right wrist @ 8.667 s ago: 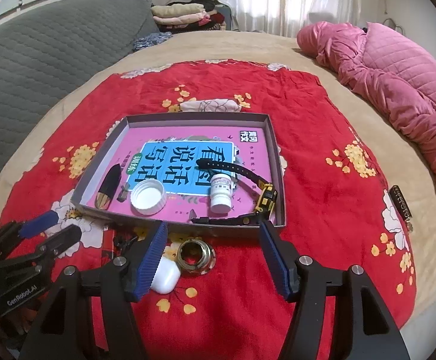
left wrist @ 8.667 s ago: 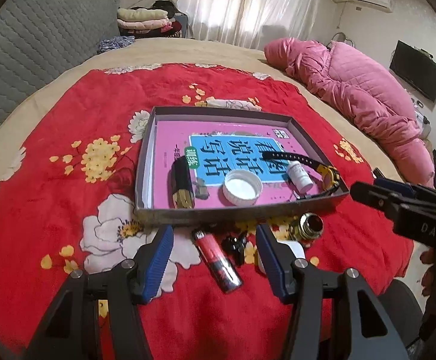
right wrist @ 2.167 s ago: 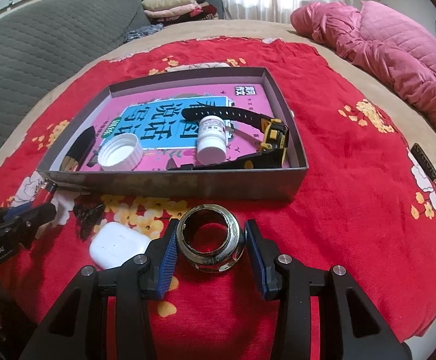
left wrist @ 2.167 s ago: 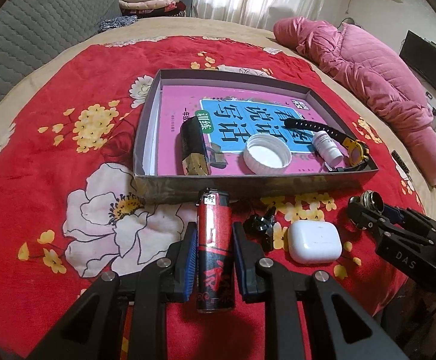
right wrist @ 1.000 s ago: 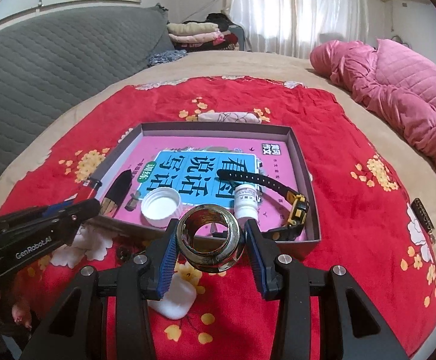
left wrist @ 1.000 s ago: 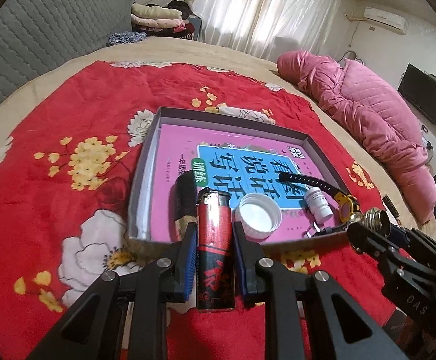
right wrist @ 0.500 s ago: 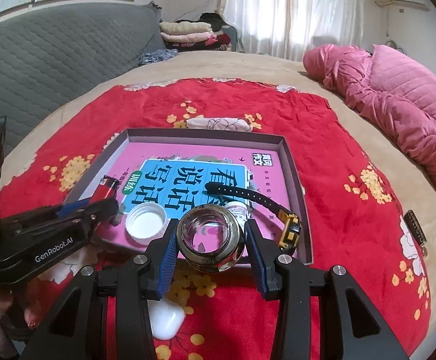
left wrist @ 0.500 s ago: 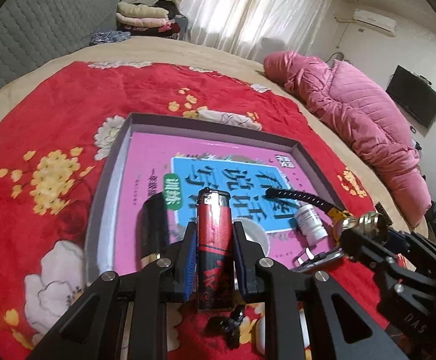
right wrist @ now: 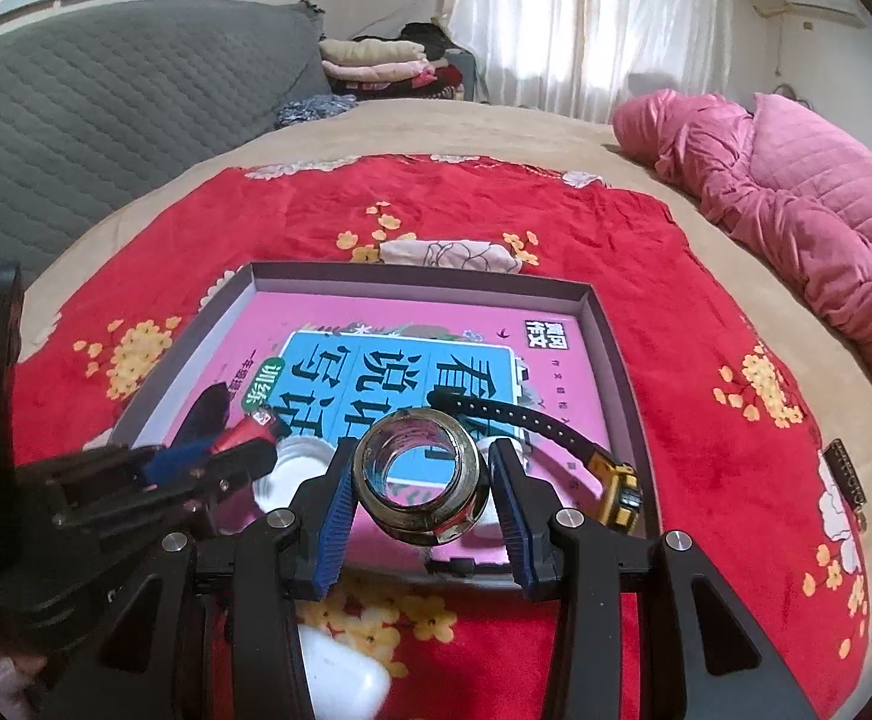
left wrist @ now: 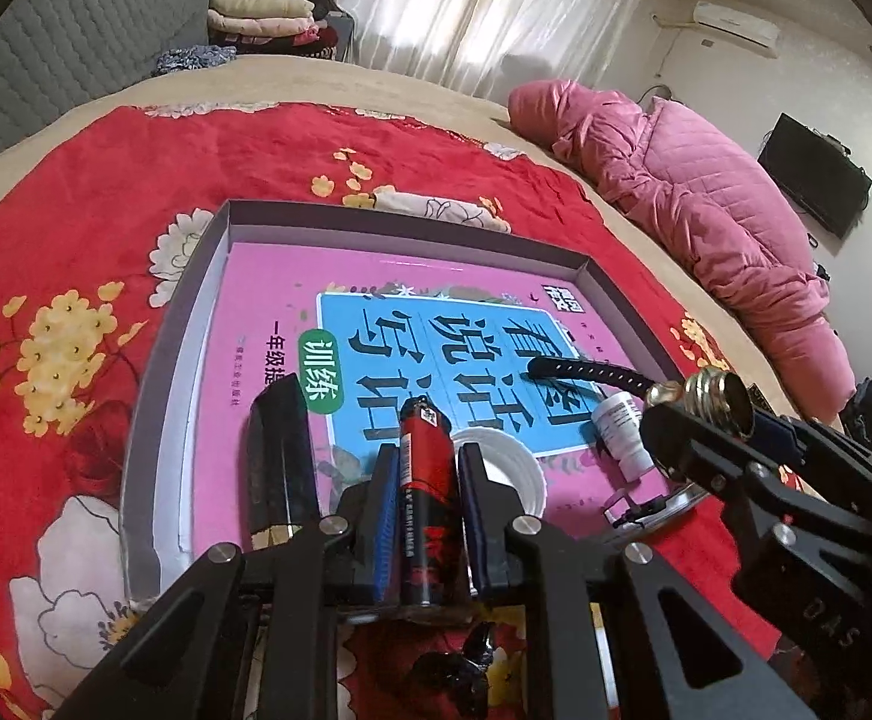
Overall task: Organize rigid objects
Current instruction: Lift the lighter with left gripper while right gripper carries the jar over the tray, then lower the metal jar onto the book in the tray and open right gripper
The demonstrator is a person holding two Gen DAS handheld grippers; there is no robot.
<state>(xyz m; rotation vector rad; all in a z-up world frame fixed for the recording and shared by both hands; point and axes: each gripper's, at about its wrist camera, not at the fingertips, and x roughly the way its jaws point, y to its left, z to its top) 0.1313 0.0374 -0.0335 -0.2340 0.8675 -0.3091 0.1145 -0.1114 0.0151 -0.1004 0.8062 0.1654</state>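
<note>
Over the near left part of the grey tray (left wrist: 186, 324), the left hand-held gripper (left wrist: 426, 507) is carrying a red lighter (left wrist: 426, 480), its jaws tightening on the lighter's sides. The lighter's long axis is running straight out along the fingers, metal head pointing away toward the tray's far wall, so it is hanging slanted nose-down above the pink book (left wrist: 267, 300) that is lining the tray floor. Directly left of it a dark folding knife (left wrist: 279, 462) is lying in the tray, roughly parallel; directly right a white jar lid (left wrist: 517, 468) is sitting, partly hidden behind the gripper's right finger. The free strip between those two looks narrow, so I judge the drop depends on keeping the lighter lined up with that strip.

Further right, a small white bottle (left wrist: 622, 429) and a black watch strap (right wrist: 514, 417) with a yellow buckle (right wrist: 622, 492) are lying in the tray's right half. The right hand-held gripper (right wrist: 420, 492) is clamping a metal threaded ring (right wrist: 420, 480) by its outer sides, bore facing forward, hovering over the tray's near wall (right wrist: 375, 579) just in front of the bottle. Each hand is the nearer one to its own side of the tray.

Outside the tray, on the red floral blanket (right wrist: 706, 360) of the bed, a white earbud case (right wrist: 345, 678) and a small black clip (left wrist: 466, 660) are waiting.
</note>
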